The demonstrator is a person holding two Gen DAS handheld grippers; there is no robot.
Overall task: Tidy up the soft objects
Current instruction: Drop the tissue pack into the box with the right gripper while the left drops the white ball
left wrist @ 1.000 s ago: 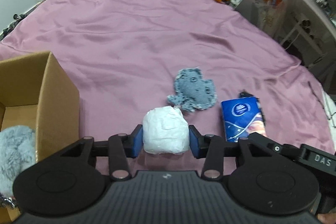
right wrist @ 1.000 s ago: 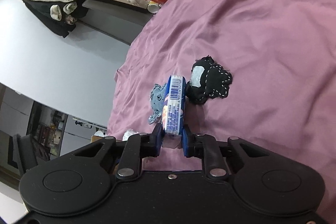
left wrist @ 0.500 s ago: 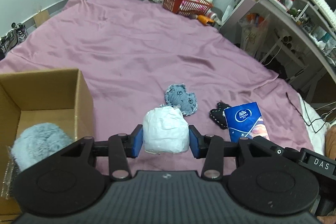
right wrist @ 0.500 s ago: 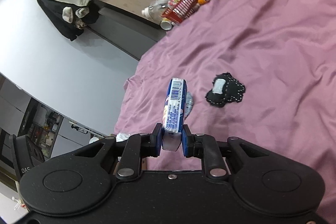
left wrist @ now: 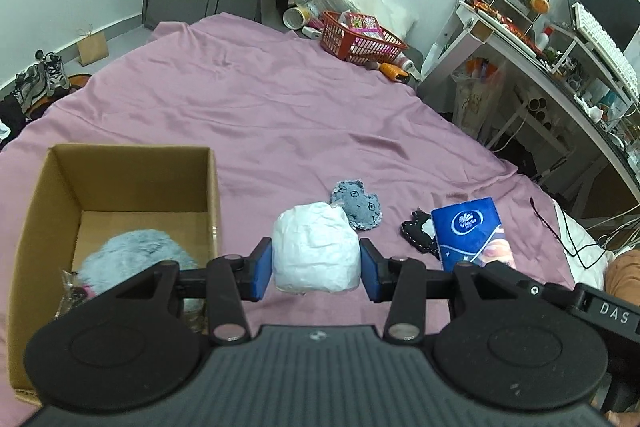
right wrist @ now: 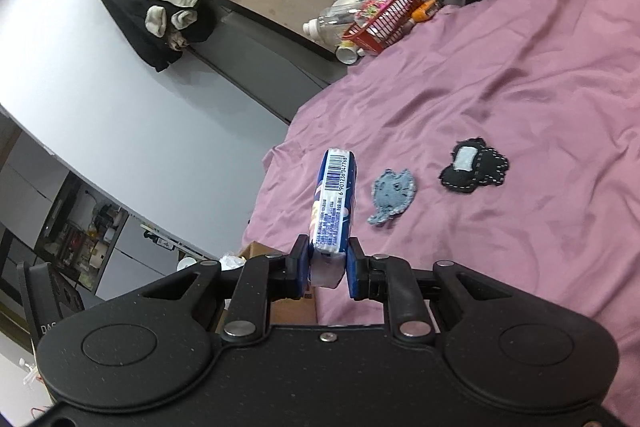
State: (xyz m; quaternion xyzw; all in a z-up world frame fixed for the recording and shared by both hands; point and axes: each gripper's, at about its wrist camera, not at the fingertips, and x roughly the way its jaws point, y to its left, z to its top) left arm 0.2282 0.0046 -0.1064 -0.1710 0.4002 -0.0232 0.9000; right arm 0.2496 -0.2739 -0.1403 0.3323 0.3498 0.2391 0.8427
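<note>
Mauve satin bedsheet spreads across both views, with an open cardboard box at nine o'clock of the left wrist view holding a fluffy grey plush. Left gripper is spread wide, its blue pads pressed against both sides of a crumpled white bundle held above the sheet. Right gripper is nearly closed, pinching the bottom end of a blue tissue pack, long axis pointing toward twelve o'clock, barcode edge facing the camera. Lying flat at two o'clock of that pack are a grey fabric patch and a black stitched patch.
</note>
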